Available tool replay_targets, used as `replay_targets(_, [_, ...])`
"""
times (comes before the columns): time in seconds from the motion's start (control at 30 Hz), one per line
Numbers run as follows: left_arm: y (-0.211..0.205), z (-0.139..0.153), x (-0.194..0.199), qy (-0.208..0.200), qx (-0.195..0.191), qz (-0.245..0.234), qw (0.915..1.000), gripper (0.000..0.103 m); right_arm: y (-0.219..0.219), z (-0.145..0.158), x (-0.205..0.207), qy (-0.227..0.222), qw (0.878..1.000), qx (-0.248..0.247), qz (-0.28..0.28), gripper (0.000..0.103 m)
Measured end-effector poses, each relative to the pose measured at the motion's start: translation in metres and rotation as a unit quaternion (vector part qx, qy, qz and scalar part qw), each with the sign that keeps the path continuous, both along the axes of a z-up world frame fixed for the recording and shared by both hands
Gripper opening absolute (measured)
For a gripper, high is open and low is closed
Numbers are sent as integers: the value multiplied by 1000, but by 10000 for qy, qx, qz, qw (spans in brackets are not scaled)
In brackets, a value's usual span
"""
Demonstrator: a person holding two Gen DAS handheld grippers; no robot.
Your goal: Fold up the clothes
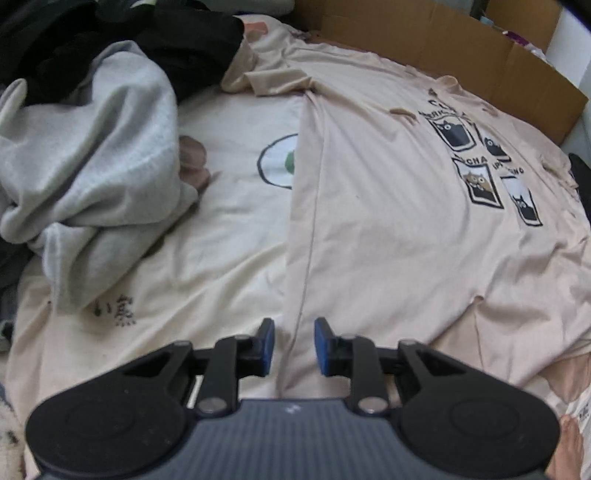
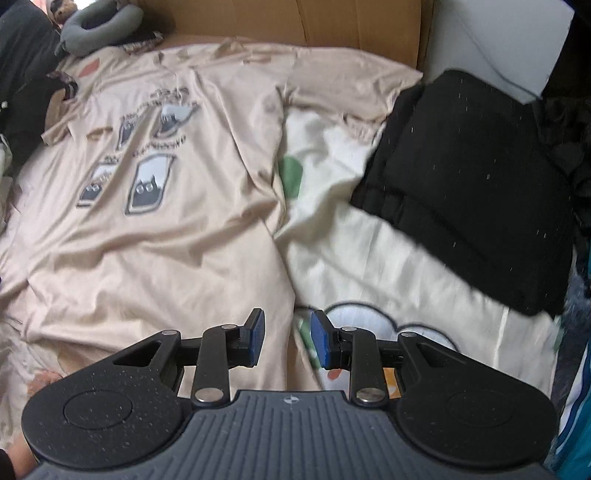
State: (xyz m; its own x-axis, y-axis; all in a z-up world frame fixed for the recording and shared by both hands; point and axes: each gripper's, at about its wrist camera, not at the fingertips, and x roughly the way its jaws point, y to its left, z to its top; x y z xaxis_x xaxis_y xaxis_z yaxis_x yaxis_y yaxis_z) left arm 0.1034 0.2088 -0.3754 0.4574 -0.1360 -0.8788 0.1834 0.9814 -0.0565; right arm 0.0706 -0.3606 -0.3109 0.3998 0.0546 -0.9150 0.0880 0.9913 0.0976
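A beige T-shirt [image 1: 388,229] with cat prints on its chest lies spread flat, front up, on a cream bedsheet [image 1: 221,240]. In the left wrist view my left gripper [image 1: 294,332] hovers low over the shirt's left side edge near the hem. Its blue pads [image 1: 269,339] stand apart, with the edge running between them and no cloth pinched. In the right wrist view the same T-shirt [image 2: 166,240] fills the left half. My right gripper [image 2: 287,325] is over its right side edge near the hem, with a gap between the jaws and nothing gripped.
A crumpled grey sweatshirt [image 1: 92,147] and a pile of black clothes [image 1: 147,37] lie left of the shirt. A folded black garment [image 2: 472,192] sits to its right. Cardboard [image 1: 443,44] stands behind. A grey neck pillow [image 2: 99,26] is at the far left. A bare foot [image 1: 569,443] shows nearby.
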Motion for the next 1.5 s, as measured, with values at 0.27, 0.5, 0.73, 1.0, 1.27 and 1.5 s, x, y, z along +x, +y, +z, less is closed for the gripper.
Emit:
replay_targets(0.27, [-3, -2, -2, -46, 137, -230, 9996, 3, -3, -13, -1, 60, 9999, -9, -140, 34])
replay_targets(0.5, [13, 7, -13, 18, -15, 87, 10000, 2, -12, -15, 8, -45, 9995, 84, -286, 34])
replay_targets(0.73, [25, 15, -20, 55, -3, 273, 9996, 1, -14, -28, 24, -35, 9989, 225, -421, 34])
replay_targets(1.0, [74, 11, -31, 330, 140, 1134, 9929, 0, -17, -42, 42, -15, 9971, 400, -645, 34])
replay_targets(1.27, [79, 26, -27, 107, -386, 1157, 9925, 15, -4, -46, 43, 55, 9983, 434, -396, 34])
replay_targets(1.5, [39, 22, 1, 44, -635, 579, 9963, 53, -1, -46, 40, 175, 9986, 408, -272, 34])
